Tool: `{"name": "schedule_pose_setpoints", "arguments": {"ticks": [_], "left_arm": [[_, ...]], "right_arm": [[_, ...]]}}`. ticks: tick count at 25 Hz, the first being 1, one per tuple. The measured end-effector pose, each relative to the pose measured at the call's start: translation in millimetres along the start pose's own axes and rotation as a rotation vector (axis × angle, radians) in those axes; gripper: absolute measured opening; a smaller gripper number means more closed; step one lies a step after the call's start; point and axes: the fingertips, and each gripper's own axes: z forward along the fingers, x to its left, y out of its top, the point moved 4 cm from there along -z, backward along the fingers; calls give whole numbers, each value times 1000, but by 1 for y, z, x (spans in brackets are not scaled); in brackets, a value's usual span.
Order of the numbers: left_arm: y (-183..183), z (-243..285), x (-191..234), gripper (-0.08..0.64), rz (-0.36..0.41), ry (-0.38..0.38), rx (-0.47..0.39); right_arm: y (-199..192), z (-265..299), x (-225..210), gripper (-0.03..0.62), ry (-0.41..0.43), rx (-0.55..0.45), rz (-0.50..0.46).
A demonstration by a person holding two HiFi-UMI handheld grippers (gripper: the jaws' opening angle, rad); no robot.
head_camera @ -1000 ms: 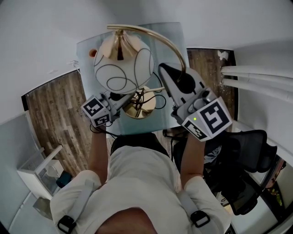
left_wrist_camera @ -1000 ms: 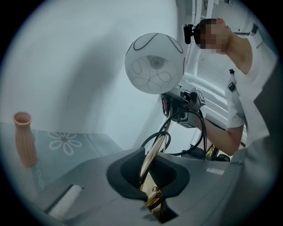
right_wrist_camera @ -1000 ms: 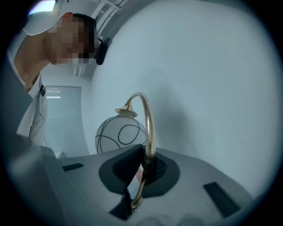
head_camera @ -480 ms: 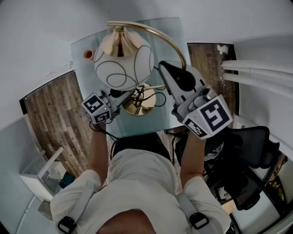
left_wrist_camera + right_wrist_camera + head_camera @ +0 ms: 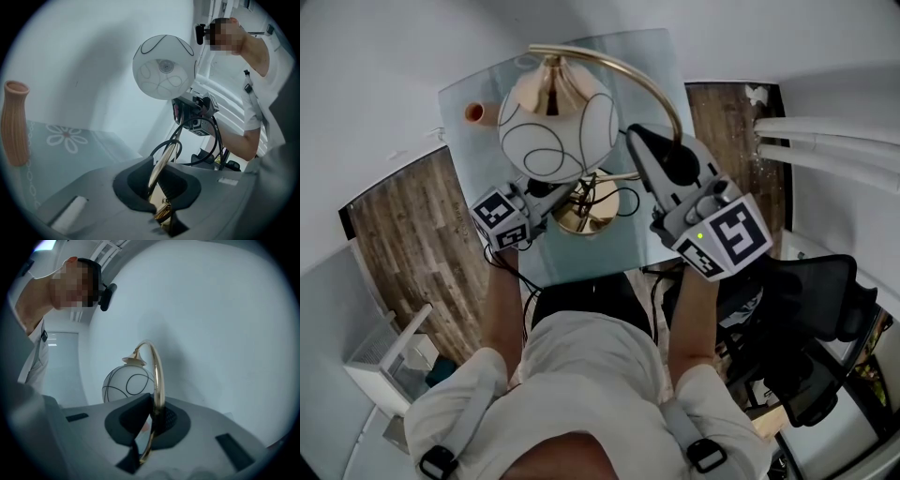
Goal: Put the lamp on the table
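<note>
- The lamp [image 5: 553, 122] is held upright over the glass table [image 5: 473, 159]; whether its base [image 5: 586, 220] touches the table cannot be told.
- Its lower stem is clamped by the left gripper [image 5: 159, 187] and its curved arm by the right gripper [image 5: 153, 418].
- Setting down is judged in hand: the base is to be seated flat before the jaws are opened.

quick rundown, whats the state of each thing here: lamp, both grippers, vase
lamp, upright, held over the glass table; can't tell if its base touches
left gripper, jaws shut on the lamp's stem near the base
right gripper, jaws shut on the lamp's arched stem
vase, upright on the table, untouched
</note>
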Motion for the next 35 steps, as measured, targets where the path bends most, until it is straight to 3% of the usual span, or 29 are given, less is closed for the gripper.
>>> {"name": "schedule_pose_setpoints", "arguments": {"ticks": [21, 35], "left_arm": [[-23, 9, 12, 23, -19, -1, 16], [-27, 8, 11, 25, -19, 15, 26]], "right_arm": [[-24, 2, -11, 5, 7, -10, 39], [-27, 1, -16, 5, 27, -38, 186]]}}
